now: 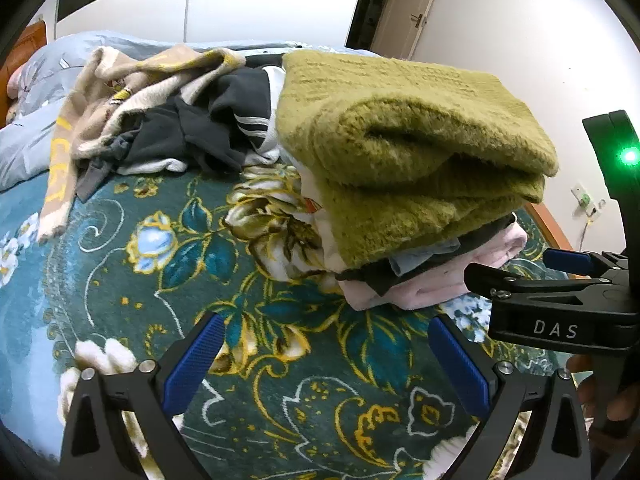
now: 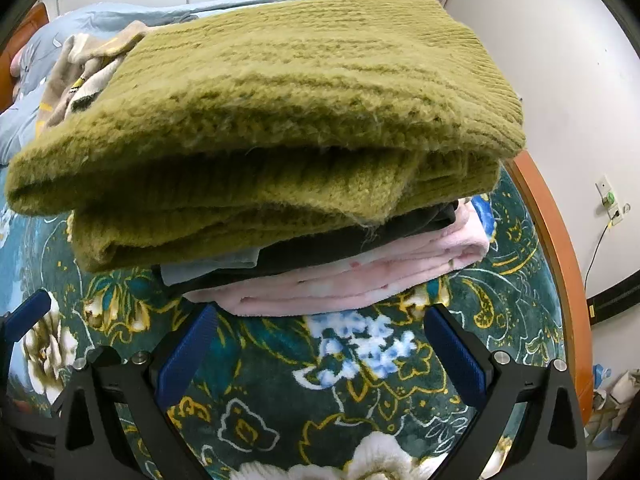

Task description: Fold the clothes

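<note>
A folded olive green sweater (image 1: pixel 400 136) (image 2: pixel 280 112) tops a stack with a dark garment (image 2: pixel 352 244) and a pink folded piece (image 2: pixel 360 284) (image 1: pixel 432 284) under it. A heap of unfolded clothes lies behind: a beige garment (image 1: pixel 132 96) and a dark striped one (image 1: pixel 216 128). My left gripper (image 1: pixel 326 344) is open over the bedspread, just short of the stack, nothing between its fingers. My right gripper (image 2: pixel 320 340) is open too, its blue pads near the pink piece's front edge, empty. The right gripper (image 1: pixel 568 280) shows at the right of the left wrist view.
Everything rests on a teal floral bedspread (image 1: pixel 168 280) (image 2: pixel 360 392). A light blue quilt (image 1: pixel 36 92) lies at the back left. The bed's wooden edge (image 2: pixel 552 240) curves on the right, with a white wall, a socket (image 2: pixel 610 200) and a door (image 1: pixel 404 8) beyond.
</note>
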Demonstrator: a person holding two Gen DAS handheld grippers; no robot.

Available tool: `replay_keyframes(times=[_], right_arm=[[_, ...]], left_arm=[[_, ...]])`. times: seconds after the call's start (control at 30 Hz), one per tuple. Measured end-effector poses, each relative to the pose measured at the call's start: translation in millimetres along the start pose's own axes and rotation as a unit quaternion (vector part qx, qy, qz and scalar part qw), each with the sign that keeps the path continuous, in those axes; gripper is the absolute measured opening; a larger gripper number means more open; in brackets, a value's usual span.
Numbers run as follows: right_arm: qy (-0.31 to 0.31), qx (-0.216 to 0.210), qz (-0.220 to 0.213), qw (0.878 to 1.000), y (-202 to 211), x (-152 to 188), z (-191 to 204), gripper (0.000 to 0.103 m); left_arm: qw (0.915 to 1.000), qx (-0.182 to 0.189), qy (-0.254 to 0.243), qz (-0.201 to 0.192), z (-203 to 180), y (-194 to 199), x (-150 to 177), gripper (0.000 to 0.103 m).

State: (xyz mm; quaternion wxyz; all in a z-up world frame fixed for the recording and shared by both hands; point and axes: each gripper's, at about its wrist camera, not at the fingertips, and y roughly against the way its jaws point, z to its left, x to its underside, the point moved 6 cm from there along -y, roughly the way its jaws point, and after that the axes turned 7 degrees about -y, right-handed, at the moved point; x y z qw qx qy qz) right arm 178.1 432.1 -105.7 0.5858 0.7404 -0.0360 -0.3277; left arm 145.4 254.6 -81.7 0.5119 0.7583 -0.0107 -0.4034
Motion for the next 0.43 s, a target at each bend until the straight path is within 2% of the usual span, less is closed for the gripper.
replay_keyframes(times=[0.43], right_arm=[[0.005, 0.007, -0.002, 1.0, 4.6, 3.6, 0.5, 0.103]], left_arm=[[0.9991, 0.041, 0.007, -0.004, -7.3, 3.1, 1.8, 0.103]])
